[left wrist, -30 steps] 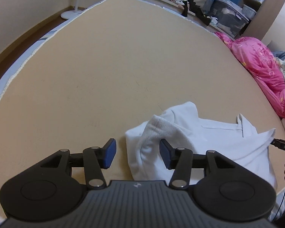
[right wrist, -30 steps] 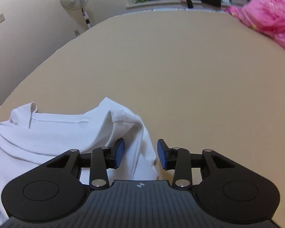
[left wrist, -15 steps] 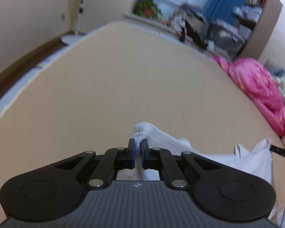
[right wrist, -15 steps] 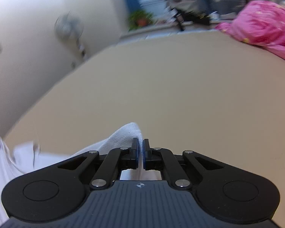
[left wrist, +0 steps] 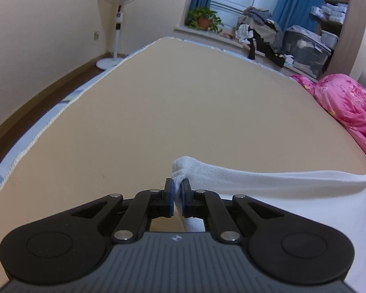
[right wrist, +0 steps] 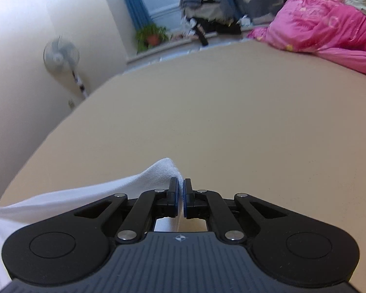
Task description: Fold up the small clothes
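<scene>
A small white garment (left wrist: 268, 180) hangs stretched between my two grippers above the tan bed (left wrist: 183, 102). My left gripper (left wrist: 177, 188) is shut on one bunched corner of it, and the cloth runs off to the right and hangs down. My right gripper (right wrist: 180, 188) is shut on the other corner of the white garment (right wrist: 105, 190), and the cloth runs off to the left. The lower part of the garment is hidden behind the gripper bodies.
A pink quilt (left wrist: 346, 107) lies along the bed's right side and shows in the right wrist view (right wrist: 324, 31). A standing fan (left wrist: 118, 14) is by the left wall. A potted plant (left wrist: 203, 19), piled clothes and storage boxes (left wrist: 305, 48) lie beyond the bed's far edge.
Both grippers were open over the crumpled garment, then closed on its corners. They have since lifted it off the bed and pulled it taut between them.
</scene>
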A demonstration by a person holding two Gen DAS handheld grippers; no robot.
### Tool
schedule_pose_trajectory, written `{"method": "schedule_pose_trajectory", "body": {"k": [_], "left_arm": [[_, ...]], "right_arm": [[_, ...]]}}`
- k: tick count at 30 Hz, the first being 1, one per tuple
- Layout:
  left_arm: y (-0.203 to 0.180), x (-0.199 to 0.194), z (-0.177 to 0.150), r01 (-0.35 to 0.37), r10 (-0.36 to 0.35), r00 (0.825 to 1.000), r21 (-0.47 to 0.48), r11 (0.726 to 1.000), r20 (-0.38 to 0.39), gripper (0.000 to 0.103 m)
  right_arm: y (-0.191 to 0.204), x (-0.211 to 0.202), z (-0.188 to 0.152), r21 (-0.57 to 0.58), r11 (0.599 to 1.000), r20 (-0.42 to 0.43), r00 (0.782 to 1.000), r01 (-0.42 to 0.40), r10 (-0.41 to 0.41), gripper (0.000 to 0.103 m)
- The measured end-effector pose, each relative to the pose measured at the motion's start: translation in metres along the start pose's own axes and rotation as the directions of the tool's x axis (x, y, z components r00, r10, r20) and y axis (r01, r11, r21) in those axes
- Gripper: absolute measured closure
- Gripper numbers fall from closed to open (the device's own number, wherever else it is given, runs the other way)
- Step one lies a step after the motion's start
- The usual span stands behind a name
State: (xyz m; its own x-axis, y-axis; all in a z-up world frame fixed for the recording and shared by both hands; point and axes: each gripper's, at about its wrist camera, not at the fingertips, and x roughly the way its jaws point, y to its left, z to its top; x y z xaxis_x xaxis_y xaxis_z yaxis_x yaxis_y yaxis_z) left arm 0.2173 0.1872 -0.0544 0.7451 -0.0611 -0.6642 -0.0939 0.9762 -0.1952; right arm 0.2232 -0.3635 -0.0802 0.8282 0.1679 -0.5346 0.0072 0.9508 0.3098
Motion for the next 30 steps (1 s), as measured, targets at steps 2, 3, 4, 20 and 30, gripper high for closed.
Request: {"method": "schedule_pose_trajectory", "body": {"k": [2,3,4,20,30], "left_arm": [[0.000,0.012,-0.001,-0.004,0.002,0.994,-0.019,1.000,-0.107,0.088],[0.001,0.017,-0.004,0.009,-0.012,0.986,-0.022,1.000,-0.165,0.086],[0.002,0.015,-0.007,0.003,-0.005,0.983,-0.011,1.000,-0.183,0.086],[0.015,-0.099,-0.090,0.313,-0.302,0.867,-0.040,0.949,-0.397,0.057],[0.010,-0.102,-0.108,0.370,-0.283,0.859,0.134,0.919,-0.428,0.100]], "right_arm": [[-0.002,0.015,-0.006,0.010,0.998,-0.100,0.994,0.055,-0.054,0.095],[-0.005,0.020,-0.010,0.016,0.998,-0.152,0.987,0.063,-0.060,0.093],[-0.007,0.020,-0.014,0.019,0.998,-0.183,0.981,0.065,-0.061,0.093],[0.007,-0.104,-0.061,-0.070,0.994,-0.384,0.922,-0.078,0.045,0.074],[0.009,-0.112,-0.086,-0.131,0.989,-0.435,0.901,-0.070,0.006,0.099]]}}
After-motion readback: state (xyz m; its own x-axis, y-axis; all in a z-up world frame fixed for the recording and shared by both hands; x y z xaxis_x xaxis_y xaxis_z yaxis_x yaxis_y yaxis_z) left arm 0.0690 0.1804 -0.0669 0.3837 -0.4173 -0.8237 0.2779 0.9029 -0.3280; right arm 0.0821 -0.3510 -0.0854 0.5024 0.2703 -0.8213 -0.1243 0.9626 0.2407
